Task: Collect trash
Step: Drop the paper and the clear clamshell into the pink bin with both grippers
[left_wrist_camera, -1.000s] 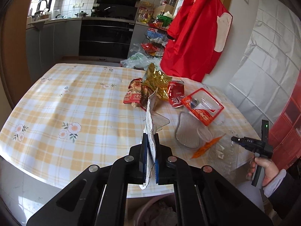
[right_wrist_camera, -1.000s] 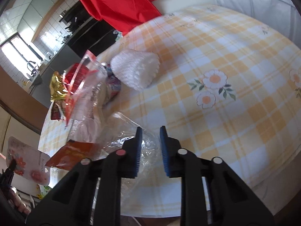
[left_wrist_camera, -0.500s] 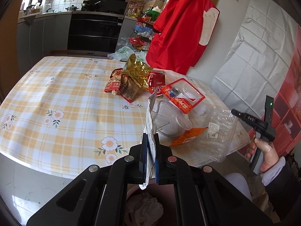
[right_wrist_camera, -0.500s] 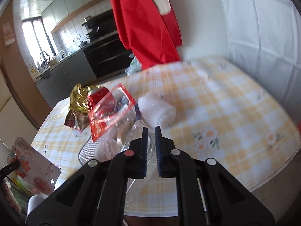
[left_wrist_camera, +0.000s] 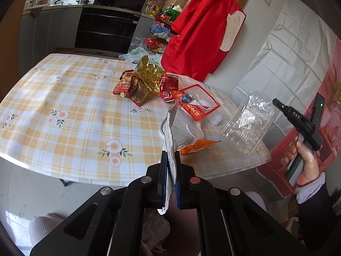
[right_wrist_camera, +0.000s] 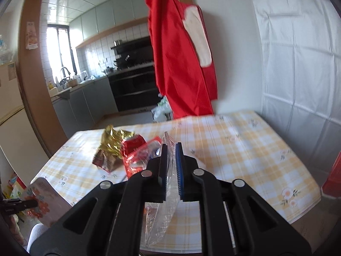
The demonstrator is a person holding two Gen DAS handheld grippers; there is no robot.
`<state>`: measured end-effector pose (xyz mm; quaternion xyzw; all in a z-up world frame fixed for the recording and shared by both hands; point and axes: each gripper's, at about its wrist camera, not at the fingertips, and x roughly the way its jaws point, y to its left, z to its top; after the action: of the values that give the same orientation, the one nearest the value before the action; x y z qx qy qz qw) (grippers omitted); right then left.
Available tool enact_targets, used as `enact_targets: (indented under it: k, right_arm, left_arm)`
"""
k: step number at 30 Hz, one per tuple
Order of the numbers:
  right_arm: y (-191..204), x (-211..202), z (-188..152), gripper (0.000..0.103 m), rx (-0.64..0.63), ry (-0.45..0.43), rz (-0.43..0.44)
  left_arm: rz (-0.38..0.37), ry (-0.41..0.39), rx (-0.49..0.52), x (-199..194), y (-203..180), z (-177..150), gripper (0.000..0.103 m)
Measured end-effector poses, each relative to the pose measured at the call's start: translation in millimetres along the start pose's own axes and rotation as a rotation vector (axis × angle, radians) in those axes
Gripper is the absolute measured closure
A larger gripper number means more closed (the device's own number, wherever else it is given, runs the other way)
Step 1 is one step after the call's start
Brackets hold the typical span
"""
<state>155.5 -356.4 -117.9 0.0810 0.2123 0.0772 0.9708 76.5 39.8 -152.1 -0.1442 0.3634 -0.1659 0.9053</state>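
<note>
My left gripper [left_wrist_camera: 170, 160] is shut on a flat silver and white wrapper [left_wrist_camera: 170, 128], held off the table's near edge above a bin with crumpled trash [left_wrist_camera: 153, 232]. My right gripper [right_wrist_camera: 170, 151] is shut on a clear plastic clamshell [right_wrist_camera: 162, 211], lifted above the table; it also shows in the left wrist view [left_wrist_camera: 249, 123], hanging in the air at the right. A pile of wrappers stays on the table: a gold foil bag [left_wrist_camera: 149, 74], red packets [left_wrist_camera: 168, 87], a red-rimmed clear pouch [left_wrist_camera: 196, 104] and an orange wrapper [left_wrist_camera: 198, 145].
The table has a yellow checked cloth [left_wrist_camera: 74, 111]. A red garment [left_wrist_camera: 204, 32] hangs at the wall behind it. A red crate [left_wrist_camera: 283, 170] stands on the floor at the right. Kitchen cabinets and an oven [left_wrist_camera: 106, 27] are at the back.
My right gripper closed on the clear clamshell and lifted it off the table. My left gripper drew back from the table with its wrapper, over the bin.
</note>
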Motion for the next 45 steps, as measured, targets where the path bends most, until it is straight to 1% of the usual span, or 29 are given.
enact_targets:
  k: [8, 12, 16, 17, 18, 19, 20, 21, 22, 24, 26, 27, 28, 29, 30, 32, 35, 39, 45]
  right_arm:
    - [20.0, -48.3, 17.6, 0.092, -0.025, -0.077, 0.05]
    - [34.3, -72.3, 18.9, 0.092, -0.036, -0.101, 0.085]
    - [50.3, -90.1, 16.0, 0.092, -0.054, -0.103, 0.117]
    - [55.3, -95.9, 14.6, 0.092, -0.061, -0.103, 0.128]
    - [58.6, -99.4, 13.6, 0.092, -0.065, -0.103, 0.135]
    - [63.0, -104.7, 12.4, 0.092, -0.071, -0.104, 0.145]
    - [66.9, -108.0, 11.2, 0.092, -0.077, -0.103, 0.152]
    - [71.0, -112.0, 9.9, 0.092, -0.083, -0.103, 0.158]
    - [75.3, -116.4, 8.1, 0.092, -0.089, -0.103, 0.164]
    - [81.1, -122.8, 3.5, 0.092, -0.094, -0.102, 0.174]
    - [86.5, -127.9, -0.8, 0.092, -0.1, -0.096, 0.187]
    - [89.0, -129.8, -3.1, 0.092, -0.105, -0.093, 0.19]
    - [91.2, -130.6, -4.5, 0.092, -0.112, -0.09, 0.191]
    - [94.6, -131.3, -6.9, 0.092, -0.124, -0.084, 0.191]
    - [97.7, -131.5, -8.8, 0.092, -0.134, -0.078, 0.189]
    - [102.6, -130.1, -12.0, 0.092, -0.148, -0.069, 0.188]
    - [109.8, -126.7, -16.3, 0.092, -0.161, -0.05, 0.201]
    - [118.9, -122.1, -20.2, 0.092, -0.175, -0.03, 0.218]
    - [132.0, -117.8, -23.7, 0.092, -0.197, -0.007, 0.244]
  left_arm:
    - [-0.028, 0.003, -0.013, -18.4, -13.7, -15.1, 0.097]
    - [-0.046, 0.016, -0.006, -28.1, -24.8, -27.0, 0.097]
    - [-0.071, 0.041, 0.012, -32.3, -34.7, -41.0, 0.096]
    - [-0.076, 0.041, 0.019, -33.5, -36.7, -43.4, 0.089]
    - [-0.078, 0.041, 0.026, -34.7, -38.0, -45.3, 0.078]
    - [-0.071, 0.03, 0.027, -38.3, -38.9, -46.0, 0.05]
    - [-0.076, 0.005, 0.019, -44.1, -38.5, -45.6, 0.042]
    - [-0.083, -0.012, 0.015, -48.5, -38.6, -44.0, 0.042]
    - [-0.073, -0.031, 0.02, -54.2, -38.7, -41.2, 0.041]
    - [-0.023, -0.075, 0.04, -63.5, -38.7, -34.9, 0.036]
    - [0.019, -0.122, 0.049, -71.8, -36.9, -29.7, 0.023]
    - [0.039, -0.147, 0.047, -76.9, -35.8, -27.6, 0.019]
    - [0.057, -0.18, 0.04, -83.3, -34.0, -25.1, 0.012]
    - [0.07, -0.205, 0.033, -87.8, -31.8, -23.4, 0.009]
    - [0.086, -0.229, 0.026, -91.8, -29.9, -21.7, 0.009]
    - [0.141, -0.272, 0.015, -99.3, -25.9, -17.8, 0.006]
    - [0.208, -0.301, 0.003, -106.5, -18.0, -15.0, 0.006]
    - [0.237, -0.295, -0.032, -108.0, -5.4, -13.7, 0.006]
    - [0.243, -0.282, -0.064, -107.4, 2.9, -15.6, 0.006]
